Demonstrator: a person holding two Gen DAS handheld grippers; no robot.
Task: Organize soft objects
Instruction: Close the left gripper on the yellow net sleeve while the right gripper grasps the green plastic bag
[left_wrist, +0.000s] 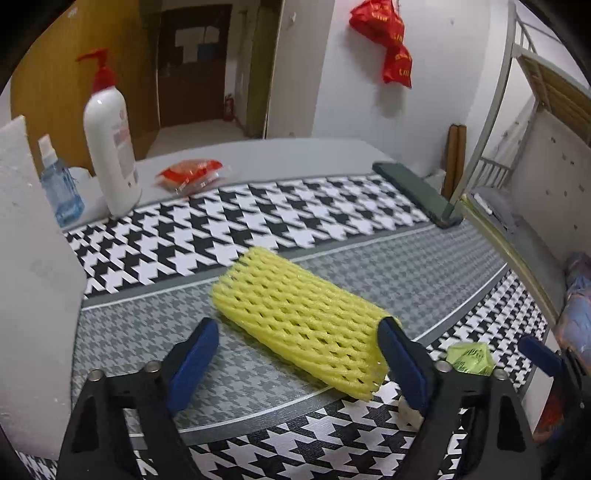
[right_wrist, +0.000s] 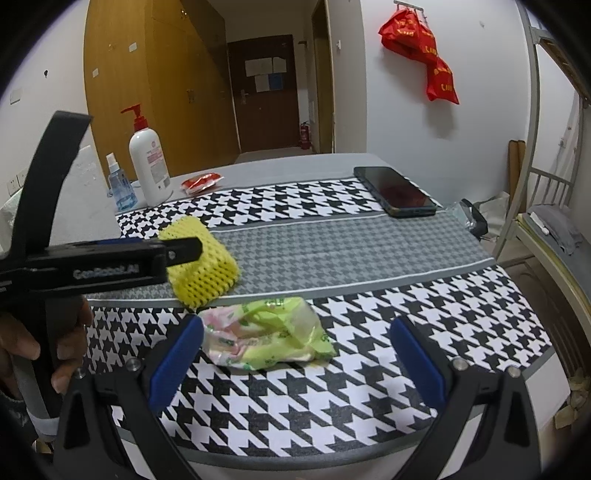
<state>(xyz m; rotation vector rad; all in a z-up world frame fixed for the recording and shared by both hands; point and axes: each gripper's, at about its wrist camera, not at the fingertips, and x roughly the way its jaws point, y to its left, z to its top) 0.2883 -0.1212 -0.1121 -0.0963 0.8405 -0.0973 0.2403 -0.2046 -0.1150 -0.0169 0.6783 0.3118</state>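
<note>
Your left claw (left_wrist: 295, 354) stands spread around the yellow foam net (left_wrist: 299, 321), its right pad touching the net's end. Your right claw (right_wrist: 295, 354) gapes too, the green tissue pack (right_wrist: 266, 332) lying between its fingers.

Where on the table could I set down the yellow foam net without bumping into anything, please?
The widest bare stretch is the grey band between the foam net and the phone. The checkered strip right of the green packet is free too. It is crowded at the far left corner, around the pump bottle, spray bottle and red packet.
</note>
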